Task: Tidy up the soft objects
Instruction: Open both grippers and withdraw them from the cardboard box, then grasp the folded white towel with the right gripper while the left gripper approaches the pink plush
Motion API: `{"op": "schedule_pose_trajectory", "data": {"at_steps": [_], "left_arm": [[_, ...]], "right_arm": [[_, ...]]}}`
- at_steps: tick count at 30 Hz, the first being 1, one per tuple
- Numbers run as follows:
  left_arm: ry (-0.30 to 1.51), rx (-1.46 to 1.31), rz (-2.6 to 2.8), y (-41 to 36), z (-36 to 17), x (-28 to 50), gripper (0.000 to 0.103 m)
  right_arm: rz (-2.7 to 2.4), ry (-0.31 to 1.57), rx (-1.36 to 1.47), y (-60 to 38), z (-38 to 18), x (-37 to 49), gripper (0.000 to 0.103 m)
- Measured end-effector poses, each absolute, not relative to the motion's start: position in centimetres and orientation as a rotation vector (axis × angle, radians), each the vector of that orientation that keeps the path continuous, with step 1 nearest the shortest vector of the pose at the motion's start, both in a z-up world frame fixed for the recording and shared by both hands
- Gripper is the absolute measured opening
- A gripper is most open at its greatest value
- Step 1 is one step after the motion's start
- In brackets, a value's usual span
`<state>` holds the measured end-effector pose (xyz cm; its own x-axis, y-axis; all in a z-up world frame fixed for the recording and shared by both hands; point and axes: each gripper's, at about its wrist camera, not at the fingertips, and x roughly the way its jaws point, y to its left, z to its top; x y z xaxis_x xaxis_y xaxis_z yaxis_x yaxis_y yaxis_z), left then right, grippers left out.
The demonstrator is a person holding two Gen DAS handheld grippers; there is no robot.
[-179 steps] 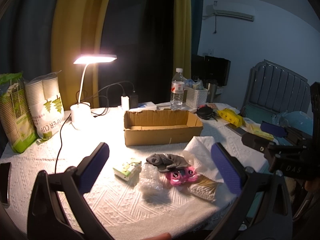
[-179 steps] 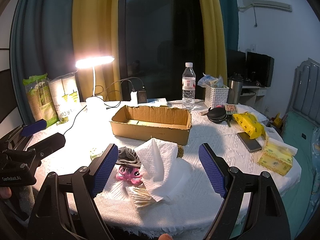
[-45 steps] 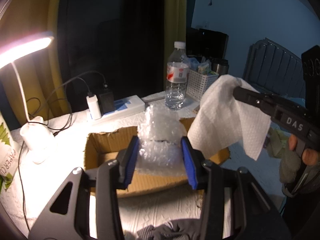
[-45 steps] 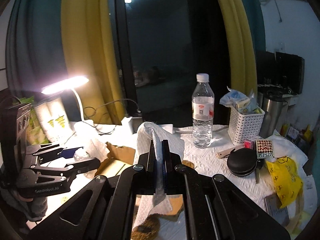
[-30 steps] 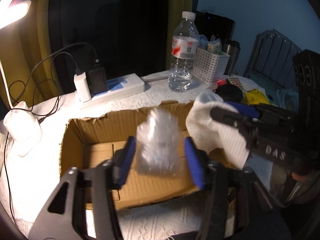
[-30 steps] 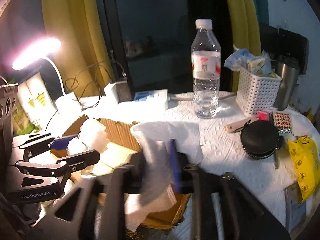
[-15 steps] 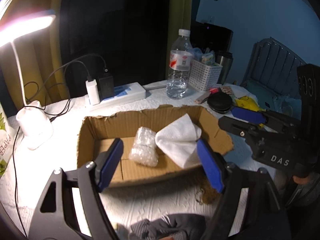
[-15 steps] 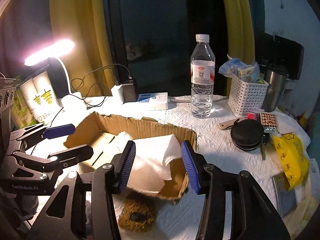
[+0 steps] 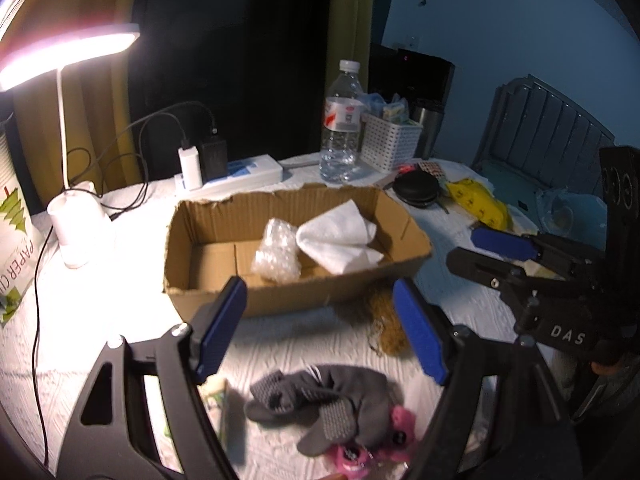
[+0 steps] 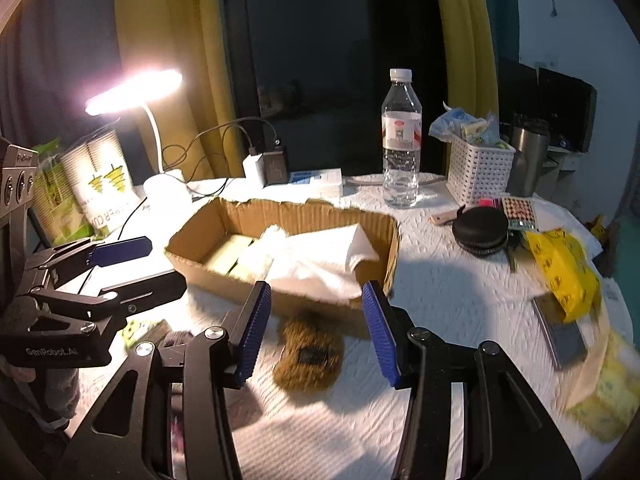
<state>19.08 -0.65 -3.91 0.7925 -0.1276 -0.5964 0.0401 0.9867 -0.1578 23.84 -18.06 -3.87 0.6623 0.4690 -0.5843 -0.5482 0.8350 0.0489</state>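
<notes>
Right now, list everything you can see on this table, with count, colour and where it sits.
cardboard box: 1, brown, table centre
bubble wrap: 1, clear, inside box
paper towel: 1, white, inside box, right of wrap
gloves: grey bundle, count unclear, table front
pink toy: 1, partly under gloves
brown scrubby pad: 1, in front of box
water bottle: 1, clear, behind box
desk lamp: 1, white, lit, left rear
white basket: 1, right rear
black round case: 1, right of box
yellow packet: 1, right
left gripper: open, empty
right gripper: open, empty
</notes>
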Motion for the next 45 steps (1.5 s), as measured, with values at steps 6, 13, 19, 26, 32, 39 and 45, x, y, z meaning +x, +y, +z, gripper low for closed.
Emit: {"op": "schedule_pose_trajectory", "data": {"at_steps": [6, 13, 19, 26, 32, 39, 45], "left_arm": [[0.664, -0.134, -0.101, -1.2, -4.7, 17.3, 0.077], [0.696, -0.138, -0.095, -1.8, -6.4, 15.7, 0.077], [0.735, -0.141, -0.093, -2.4, -8.3, 14.7, 0.077], [0.789, -0.143, -0.089, -3.0, -10.1, 14.0, 0.077], [0.829, -0.147, -0.087, -3.4, -11.2, 13.7, 0.077], [0.872, -0.161, -0.08, -4.0, -11.8, 14.0, 0.084], [0.873, -0.164, -0.028, -4.2, -11.6, 13.8, 0.084]], "right_arm": [[0.577, 0.646, -0.13, -18.5, -5.0, 21.7, 0.052], [0.586, 0.691, -0.128, -18.8, -7.2, 20.2, 0.058], [0.601, 0.747, -0.123, -19.2, -9.7, 19.6, 0.06], [0.613, 0.806, -0.12, -19.1, -12.2, 19.1, 0.06], [0.631, 0.839, -0.099, -19.5, -13.4, 19.2, 0.06], [0.631, 0.805, -0.131, -20.0, -13.7, 18.7, 0.041], [0.622, 0.785, -0.072, -22.4, -14.0, 19.2, 0.015]]}}
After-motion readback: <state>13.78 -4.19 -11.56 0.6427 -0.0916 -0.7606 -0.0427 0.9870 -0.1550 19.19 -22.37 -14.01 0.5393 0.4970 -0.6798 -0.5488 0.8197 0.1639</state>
